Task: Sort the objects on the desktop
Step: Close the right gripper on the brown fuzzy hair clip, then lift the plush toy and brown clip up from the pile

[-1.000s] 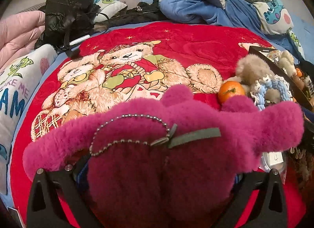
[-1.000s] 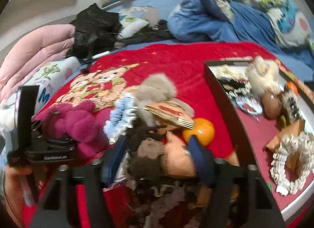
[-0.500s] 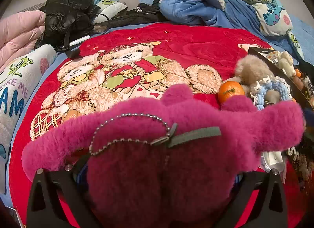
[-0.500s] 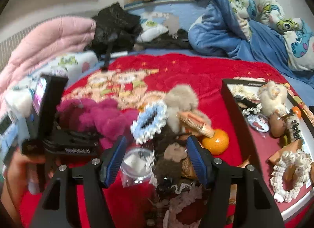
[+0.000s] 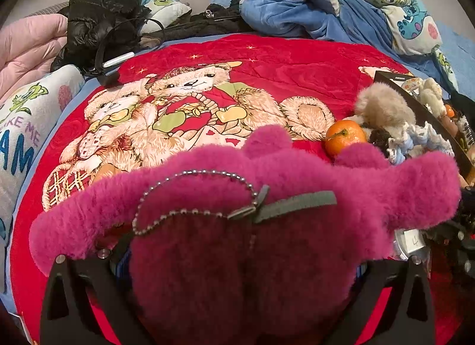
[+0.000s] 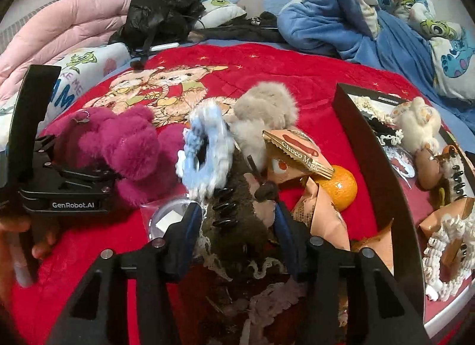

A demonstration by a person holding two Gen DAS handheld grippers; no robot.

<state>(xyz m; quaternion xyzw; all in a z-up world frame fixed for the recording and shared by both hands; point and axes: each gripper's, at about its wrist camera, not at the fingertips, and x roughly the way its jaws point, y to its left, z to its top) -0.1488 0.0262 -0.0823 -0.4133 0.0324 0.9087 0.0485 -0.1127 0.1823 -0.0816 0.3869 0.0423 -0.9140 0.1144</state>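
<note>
My left gripper (image 5: 240, 261) is shut on a magenta plush toy (image 5: 237, 226) with a bead chain, held just above the red bear quilt (image 5: 267, 56). The right wrist view shows that gripper (image 6: 74, 178) and its plush (image 6: 124, 149) at the left. My right gripper (image 6: 237, 223) points down into a pile of small items. Its jaws are closing, with the blue pads (image 6: 191, 223) against both sides of a brown furry doll (image 6: 234, 235) that carries a black hair claw. A black tray (image 6: 365, 149) with several sorted trinkets lies to the right.
Around the doll lie a blue-white scrunchie (image 6: 204, 149), a grey pompom (image 6: 264, 107), a Choco Magic packet (image 6: 299, 154), a mandarin (image 6: 341, 187) and a bagged round badge (image 6: 169, 217). Blue bedding (image 6: 356, 18), a black jacket (image 6: 160, 9) and a pink duvet (image 6: 59, 27) border the quilt.
My right gripper has dipped into the pile and rolled a little, and its jaws have narrowed around the brown furry doll. The left gripper and its plush have stayed put.
</note>
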